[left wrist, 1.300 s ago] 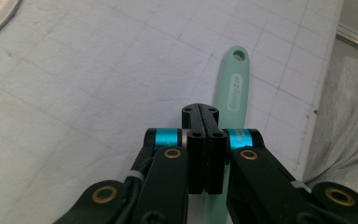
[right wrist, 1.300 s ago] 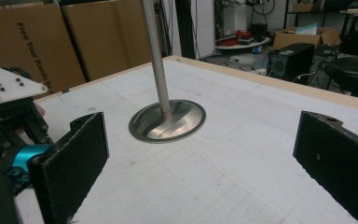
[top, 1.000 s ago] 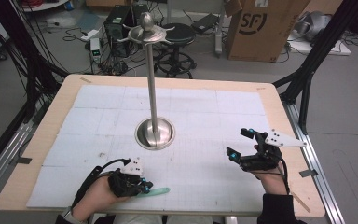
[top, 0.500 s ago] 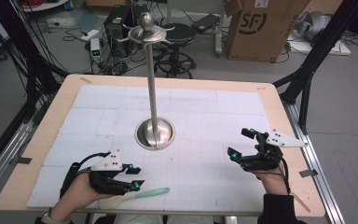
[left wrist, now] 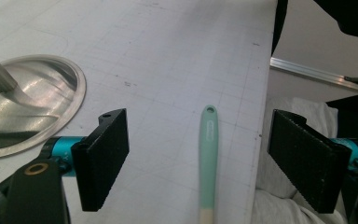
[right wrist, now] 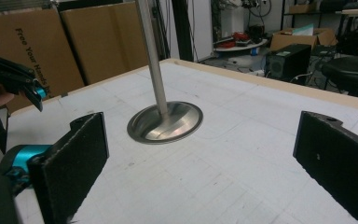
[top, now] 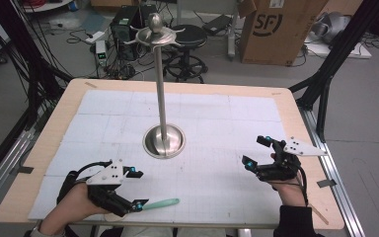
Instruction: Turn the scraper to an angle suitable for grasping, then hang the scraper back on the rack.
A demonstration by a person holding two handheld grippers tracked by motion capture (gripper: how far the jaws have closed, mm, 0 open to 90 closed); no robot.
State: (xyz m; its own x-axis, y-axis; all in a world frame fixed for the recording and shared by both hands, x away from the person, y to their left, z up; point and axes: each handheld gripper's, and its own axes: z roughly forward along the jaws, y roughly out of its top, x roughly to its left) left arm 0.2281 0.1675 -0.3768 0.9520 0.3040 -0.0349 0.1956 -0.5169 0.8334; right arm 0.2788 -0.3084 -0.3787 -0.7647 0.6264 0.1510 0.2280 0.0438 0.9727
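Mint-green utensil handle (left wrist: 209,149), flat on the white gridded mat (top: 217,123), close to the near edge of the table (top: 44,148) on the person's left. Small hole at its far end, paler cream section at its near end in the left gripper view. Points away from the table edge toward the middle in that view; in the high view (top: 160,203) it lies roughly along the near edge, tip toward the right.

Left gripper (top: 135,190) just above and around it, jaws wide apart and just been opening, handle lying between them without touching either pad. Left hand (top: 71,207) behind it at the near left corner of the mat.

Farther off toward the middle of the table, a metal stand (top: 163,98): round dished base (left wrist: 28,107) on the mat, thin upright pole, hooked arms at the top. Well apart from the handle.

Right gripper (top: 259,153) on the right side of the mat, held above the surface, jaws wide with nothing between them, aimed toward the stand's base (right wrist: 165,122). Right hand (top: 288,185) behind it near the right edge.

Beyond the table: cardboard box (top: 276,29), black stool (top: 187,39), cables on the floor.
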